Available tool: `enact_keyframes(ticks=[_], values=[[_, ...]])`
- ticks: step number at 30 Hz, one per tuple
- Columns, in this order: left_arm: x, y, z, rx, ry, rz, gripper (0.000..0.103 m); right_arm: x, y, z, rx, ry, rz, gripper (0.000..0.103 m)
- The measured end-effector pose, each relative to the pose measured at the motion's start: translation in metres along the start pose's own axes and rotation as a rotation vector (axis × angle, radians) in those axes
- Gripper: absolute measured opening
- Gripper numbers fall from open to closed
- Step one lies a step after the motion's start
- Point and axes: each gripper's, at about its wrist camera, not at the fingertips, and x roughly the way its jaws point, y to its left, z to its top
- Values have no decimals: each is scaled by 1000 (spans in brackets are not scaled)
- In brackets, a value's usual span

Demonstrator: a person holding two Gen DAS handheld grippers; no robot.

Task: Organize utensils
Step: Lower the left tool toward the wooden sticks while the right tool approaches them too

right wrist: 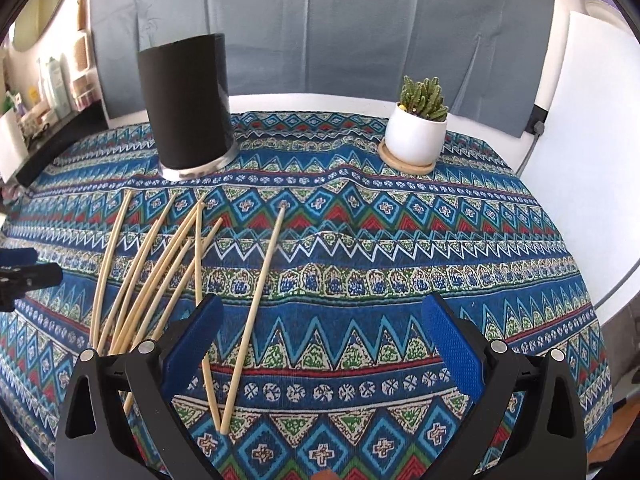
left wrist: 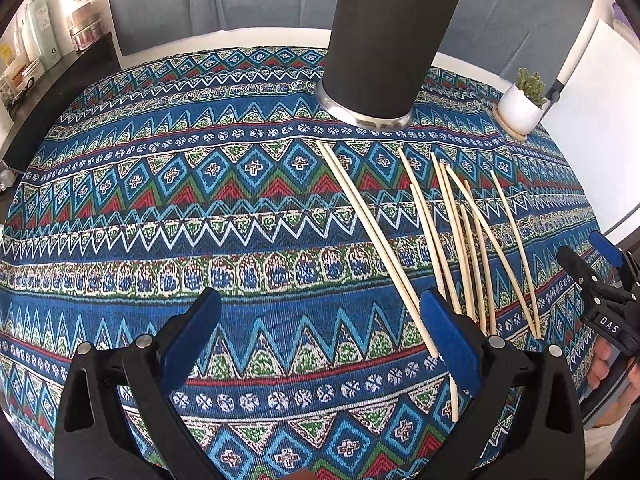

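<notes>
Lying on desk: chopsticks, loose, before the holder.
Left hand-held gripper: spread wide, empty.
Right hand-held gripper: spread wide, empty, chopsticks beside its left finger.

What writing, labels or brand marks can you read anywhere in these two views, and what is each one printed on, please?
"DAS": white letters on the black body of the right gripper, seen at the edge of the left wrist view.
Labels on the bottles on the side shelf: too small and blurred to read.
Nothing else carries readable text.
</notes>
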Motion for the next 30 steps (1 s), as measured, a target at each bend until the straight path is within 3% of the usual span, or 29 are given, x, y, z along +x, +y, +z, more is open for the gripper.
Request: enact_keyframes(ticks=[15,25,30], values=[[51,-2,36,-6,112,47,97,53,3,20,-24,147,75,95],[72,-20,53,-2,94,91,98,74,10,22,-46,197,55,95],[65,-13,42,-14,87,104,98,74,9,21,-31,202,75,95]])
